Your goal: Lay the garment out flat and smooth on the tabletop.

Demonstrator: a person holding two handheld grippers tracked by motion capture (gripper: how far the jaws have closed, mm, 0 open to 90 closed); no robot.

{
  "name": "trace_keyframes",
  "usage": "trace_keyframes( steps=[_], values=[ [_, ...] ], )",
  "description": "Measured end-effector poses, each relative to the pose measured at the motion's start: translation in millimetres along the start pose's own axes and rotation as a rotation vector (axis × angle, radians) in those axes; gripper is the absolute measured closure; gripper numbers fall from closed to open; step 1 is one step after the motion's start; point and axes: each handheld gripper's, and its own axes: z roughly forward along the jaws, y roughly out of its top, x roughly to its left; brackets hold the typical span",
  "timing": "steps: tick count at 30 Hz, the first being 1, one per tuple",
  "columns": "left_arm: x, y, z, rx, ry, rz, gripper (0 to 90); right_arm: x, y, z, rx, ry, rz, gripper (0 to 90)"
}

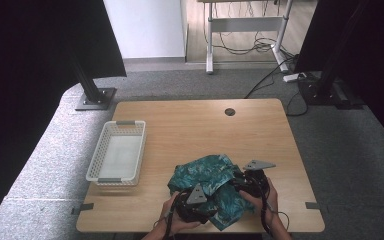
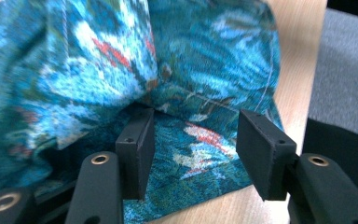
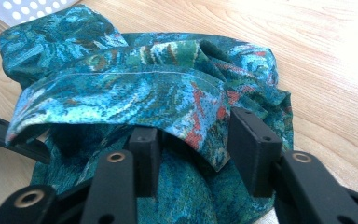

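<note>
I see both claws working on one patterned teal cloth (image 1: 212, 182), which lies crumpled on the near middle of the wooden table (image 1: 190, 125).

Left claw (image 2: 193, 142): released. Its jaws stand partly apart with a flat layer of the cloth lying between and beneath them. The left pad sits at the edge of a raised fold; I cannot tell whether it touches it. The right pad stands clear of the fabric, near the cloth's edge over bare wood.

Right claw (image 3: 200, 144): jaws partly apart, not clenched. A hemmed fold of the cloth drapes over the gap, its tip hanging between the pads. The left pad is tucked under the fold; the right pad stands just beside the fold's tip.

I can read no brand, label or writing on the cloth or the claws.

Surroundings: a white perforated basket (image 1: 116, 152) stands on the table's left side, well apart from the cloth. Nothing lies between claws and cloth.
</note>
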Motion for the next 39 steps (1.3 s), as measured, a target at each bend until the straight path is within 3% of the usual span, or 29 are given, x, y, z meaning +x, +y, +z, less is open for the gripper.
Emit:
trace_keyframes(
  steps=[6,17,20,31,39],
  values=[
    [3.9,-8.1,7.5,0.051,-0.020,-0.005,47.2,-0.2,0.2,-2.2,-0.003,0.007,-0.015,66.0],
    [8.9,-12.0,8.0,0.042,-0.035,-0.011,52.6,1.1,0.1,-1.7,-0.003,0.024,-0.030,72.7],
    [11.6,-16.4,4.9,0.026,-0.054,-0.034,55.0,1.4,0.0,-3.1,-0.004,0.025,-0.033,72.7],
    [13.0,-32.0,-16.5,0.060,-0.108,-0.037,57.6,7.8,-0.2,-7.9,-0.009,0.053,-0.046,81.0],
    [20.9,-45.2,-28.5,0.040,-0.142,-0.053,58.5,14.5,1.2,-6.7,0.003,0.086,-0.068,82.4]
  ],
)
